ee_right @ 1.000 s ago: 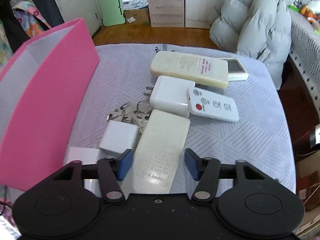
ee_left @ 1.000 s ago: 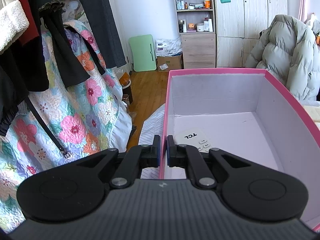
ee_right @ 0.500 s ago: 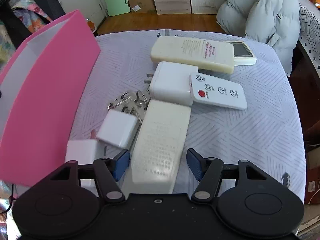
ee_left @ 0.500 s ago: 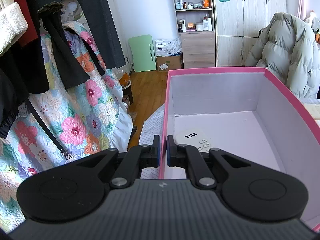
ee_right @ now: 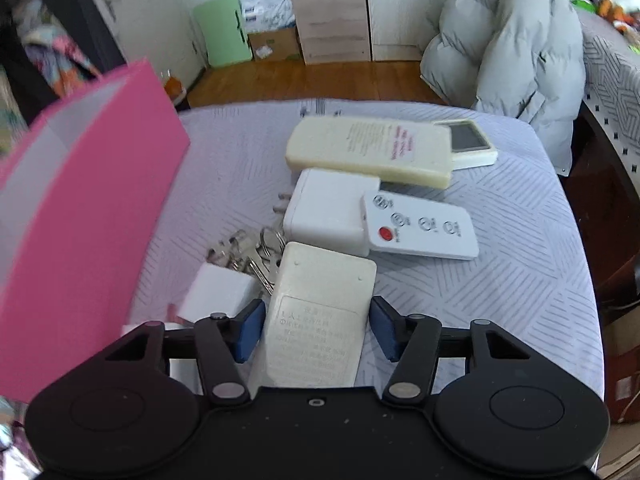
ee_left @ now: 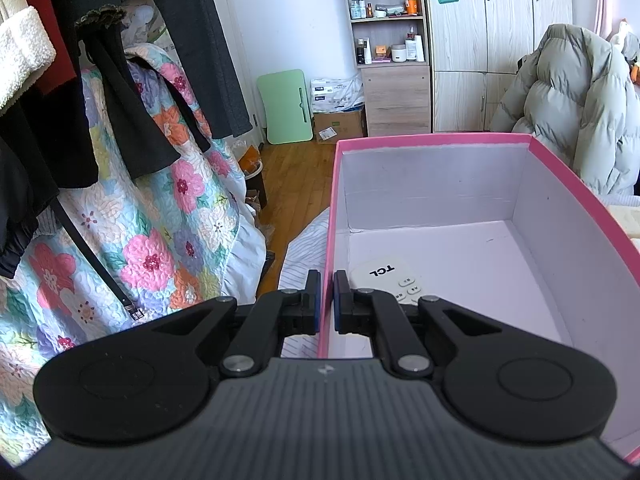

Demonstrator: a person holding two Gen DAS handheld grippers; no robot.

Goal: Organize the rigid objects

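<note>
Outside, three remotes (ee_right: pixel 420 230) and two chargers (ee_right: pixel 220 294); left jaws pinching box wall (ee_left: pixel 327 240), right jaws spread.

L wrist cam sits low behind the left tool (ee_left: pixel 326 300), facing fwd into the open pink cardboard box (ee_left: pixel 440 139), very near its wall, w/ wooden shelf unit (ee_left: pixel 390 40) beyond. R wrist cam looks down & fwd over the right tool (ee_right: pixel 318 330) at the grey-striped cloth-covered worktop (ee_right: pixel 520 260), close. Both views share the box, the grey puffer jacket (ee_right: pixel 512 36) & the pale green folded board (ee_left: pixel 286 106).
</note>
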